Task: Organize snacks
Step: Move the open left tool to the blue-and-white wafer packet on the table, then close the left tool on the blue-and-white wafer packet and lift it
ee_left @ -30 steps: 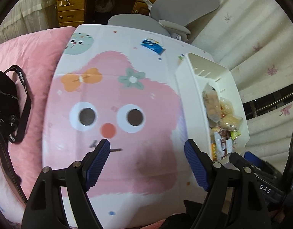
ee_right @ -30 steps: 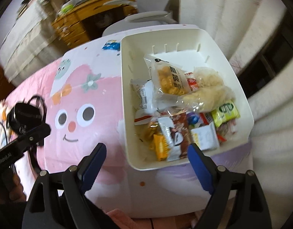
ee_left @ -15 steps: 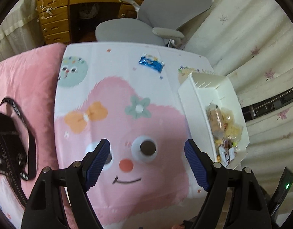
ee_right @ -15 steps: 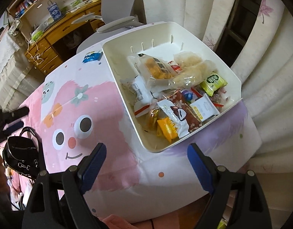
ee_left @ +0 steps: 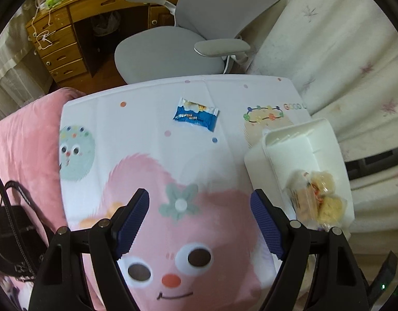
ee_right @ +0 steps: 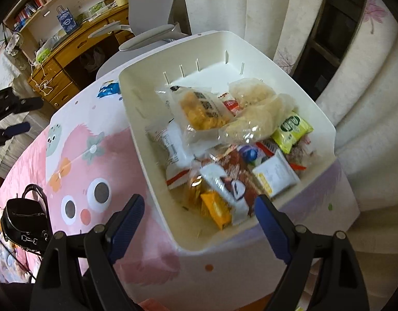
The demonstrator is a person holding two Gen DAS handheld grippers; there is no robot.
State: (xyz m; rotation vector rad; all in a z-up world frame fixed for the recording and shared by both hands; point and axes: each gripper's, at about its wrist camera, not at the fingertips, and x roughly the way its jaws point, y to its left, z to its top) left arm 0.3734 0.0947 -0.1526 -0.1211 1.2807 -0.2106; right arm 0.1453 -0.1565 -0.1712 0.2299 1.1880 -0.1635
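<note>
Left wrist view: left gripper (ee_left: pixel 199 217) hangs over the pink cartoon tablecloth (ee_left: pixel 147 119), jaws wide apart, nothing between them. One blue snack packet (ee_left: pixel 196 114) lies flat on the cloth near the far edge, well apart from the white bin (ee_left: pixel 258 160) at the right. It looks like the only snack outside the bin, so I'd say it's the next pick. The gripper points roughly at it, which fits an approach, though it's not near yet.

Right wrist view: right gripper (ee_right: pixel 199 217) is also spread, empty, hovering over the near end of the bin. The bin holds a loose pile of packets (ee_right: pixel 224 140), crowded toward the near end; the far end is bare. Probably waiting there to steady the bin or shuffle the pile. A black bag (ee_right: pixel 22 220) sits on the pink blanket at the left, out of the way.
</note>
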